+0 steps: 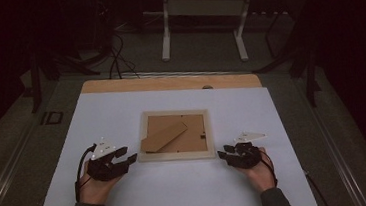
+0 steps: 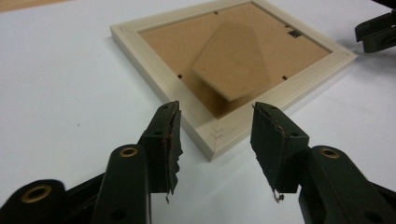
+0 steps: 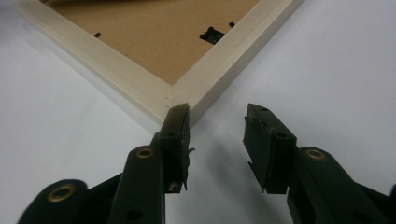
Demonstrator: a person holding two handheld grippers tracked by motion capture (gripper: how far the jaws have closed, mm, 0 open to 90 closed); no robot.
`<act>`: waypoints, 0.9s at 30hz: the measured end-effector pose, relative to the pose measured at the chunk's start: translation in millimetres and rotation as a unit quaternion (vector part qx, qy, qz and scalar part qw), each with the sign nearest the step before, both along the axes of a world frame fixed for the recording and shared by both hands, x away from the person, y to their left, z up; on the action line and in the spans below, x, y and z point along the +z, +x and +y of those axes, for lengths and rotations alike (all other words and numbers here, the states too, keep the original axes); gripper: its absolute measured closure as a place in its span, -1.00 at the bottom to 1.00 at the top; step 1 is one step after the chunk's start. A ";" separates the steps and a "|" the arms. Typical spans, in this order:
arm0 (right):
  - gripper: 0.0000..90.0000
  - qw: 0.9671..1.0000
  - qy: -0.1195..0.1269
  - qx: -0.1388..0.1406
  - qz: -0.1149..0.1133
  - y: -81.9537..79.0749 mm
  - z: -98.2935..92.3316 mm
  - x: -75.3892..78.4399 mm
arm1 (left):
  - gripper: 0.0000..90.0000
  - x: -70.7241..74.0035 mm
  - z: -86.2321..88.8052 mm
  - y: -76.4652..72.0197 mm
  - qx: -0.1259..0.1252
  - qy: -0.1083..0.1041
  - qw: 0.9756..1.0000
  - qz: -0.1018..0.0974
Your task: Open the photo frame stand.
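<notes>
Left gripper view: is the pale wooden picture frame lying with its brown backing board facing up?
Yes, the pale wooden picture frame lies flat on the white table with its brown backing board and folding stand facing up.

picture frame [image 1: 177, 155]: 1, lying back-up between the two grippers | cardboard stand flap [image 1: 163, 137]: 1, on the frame's back | left gripper [image 1: 131, 158]: 1 | right gripper [image 1: 222, 154]: 1 | hands: 2 | white table sheet [image 1: 97, 120]: 1

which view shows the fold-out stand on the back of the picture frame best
The left gripper view: the stand is close and whole, tilted up off the backing. The high view shows it small. The right gripper view catches just its edge at the top.
</notes>
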State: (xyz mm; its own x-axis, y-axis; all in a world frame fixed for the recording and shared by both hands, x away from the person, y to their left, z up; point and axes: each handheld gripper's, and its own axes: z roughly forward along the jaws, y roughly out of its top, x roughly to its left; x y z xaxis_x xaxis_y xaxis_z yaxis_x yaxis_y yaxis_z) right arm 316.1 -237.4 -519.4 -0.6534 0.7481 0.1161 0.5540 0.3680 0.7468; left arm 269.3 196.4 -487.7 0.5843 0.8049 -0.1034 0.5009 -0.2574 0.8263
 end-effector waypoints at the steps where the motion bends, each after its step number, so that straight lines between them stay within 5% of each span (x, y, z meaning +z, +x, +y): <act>1: 0.31 1.000 0.001 -0.002 0.001 0.0 -0.9 0.2 | 0.15 1.7 0.3 0.4 0.001 -0.001 1.000 0.000; 12: 0.28 1.000 0.006 -0.007 0.004 0.8 -4.7 0.6 | 0.05 26.1 -3.1 8.8 -0.008 -0.006 1.000 -0.013; 27: 0.20 1.000 0.008 -0.009 0.005 1.1 -4.3 -0.9 | -0.13 30.7 -12.9 40.5 -0.024 -0.018 0.999 0.020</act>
State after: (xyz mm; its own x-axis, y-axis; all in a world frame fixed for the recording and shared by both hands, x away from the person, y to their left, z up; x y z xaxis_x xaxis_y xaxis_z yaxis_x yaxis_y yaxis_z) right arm 317.2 -241.7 -520.3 -0.6378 0.7584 0.1345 0.5687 0.3459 0.7463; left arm 309.8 183.4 -457.0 0.6164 0.7720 -0.1555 0.5213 -0.2520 0.8153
